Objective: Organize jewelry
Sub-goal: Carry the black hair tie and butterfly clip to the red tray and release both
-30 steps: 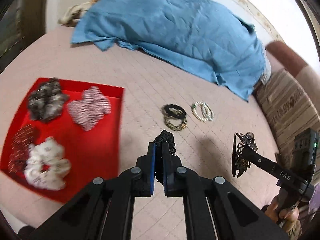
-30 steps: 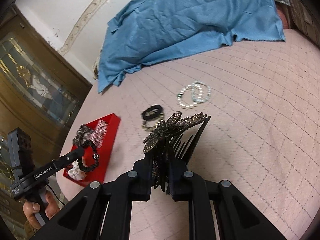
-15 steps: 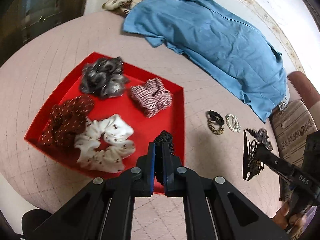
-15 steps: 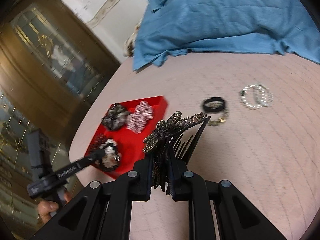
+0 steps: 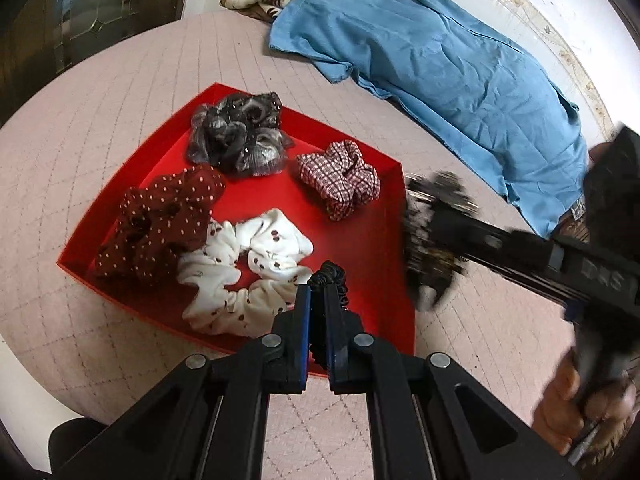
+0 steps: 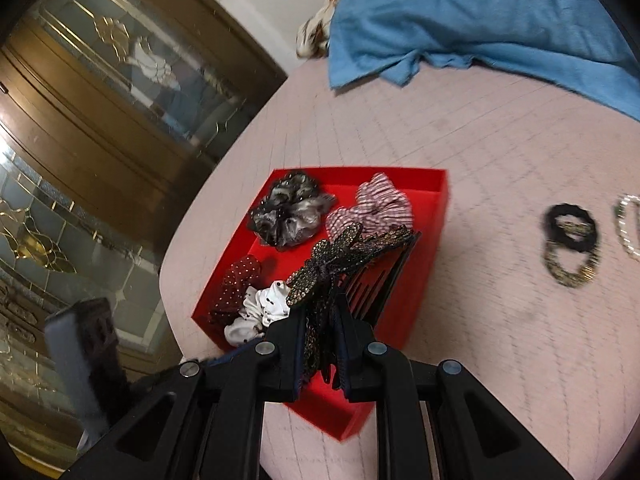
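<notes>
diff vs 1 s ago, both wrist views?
Both hands carried their loads from the open bedspread toward the red tray. The left gripper, shut on the black hair tie, now hangs over the tray's near corner. The right gripper, shut on the butterfly hair comb, has reached the tray's edge. Nothing grasped or released. The four scrunchies, bracelets and blue shirt stayed put.

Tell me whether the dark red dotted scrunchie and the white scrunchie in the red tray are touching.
Touching. The left wrist view shows the dark red dotted scrunchie pressed against the white scrunchie in the red tray, their folds meeting with no red showing between them.
</notes>
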